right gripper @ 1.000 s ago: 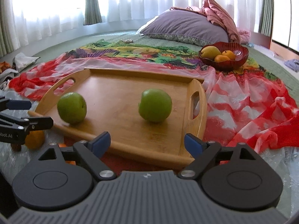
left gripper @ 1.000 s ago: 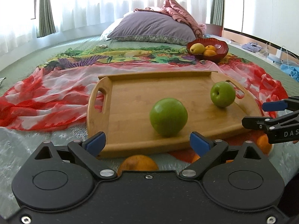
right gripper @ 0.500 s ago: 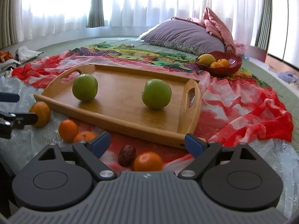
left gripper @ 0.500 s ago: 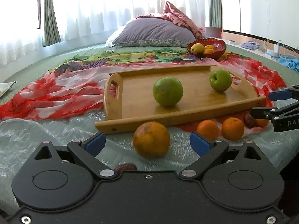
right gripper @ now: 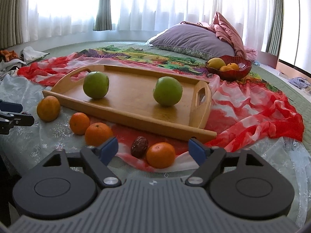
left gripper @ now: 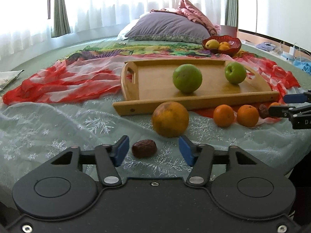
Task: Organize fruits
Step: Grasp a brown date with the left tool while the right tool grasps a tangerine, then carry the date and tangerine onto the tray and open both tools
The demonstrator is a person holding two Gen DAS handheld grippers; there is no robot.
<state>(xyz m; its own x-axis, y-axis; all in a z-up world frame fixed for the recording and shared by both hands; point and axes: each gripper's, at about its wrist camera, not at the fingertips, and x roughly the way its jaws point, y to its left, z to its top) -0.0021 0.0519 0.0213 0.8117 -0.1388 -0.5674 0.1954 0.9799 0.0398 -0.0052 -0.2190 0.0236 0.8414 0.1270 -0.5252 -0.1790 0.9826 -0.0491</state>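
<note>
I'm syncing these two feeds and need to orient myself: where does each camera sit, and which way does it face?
Left wrist view: rides on the left gripper, facing across the bed over a dark brown date and a large orange; its closing blue-padded fingers show, nothing gripped.
Right wrist view: rides on the right gripper, facing a small orange mandarin; its closing fingers show.
Shared: the wooden handled tray with two green apples, and the red bowl.

Likely a home bedroom: bed (left gripper: 58, 120), pillow (left gripper: 167, 27), curtained windows (right gripper: 155, 3).

Black left gripper (left gripper: 153, 151), grey-topped right gripper (right gripper: 153, 151), blue-padded fingers (left gripper: 122, 150).
</note>
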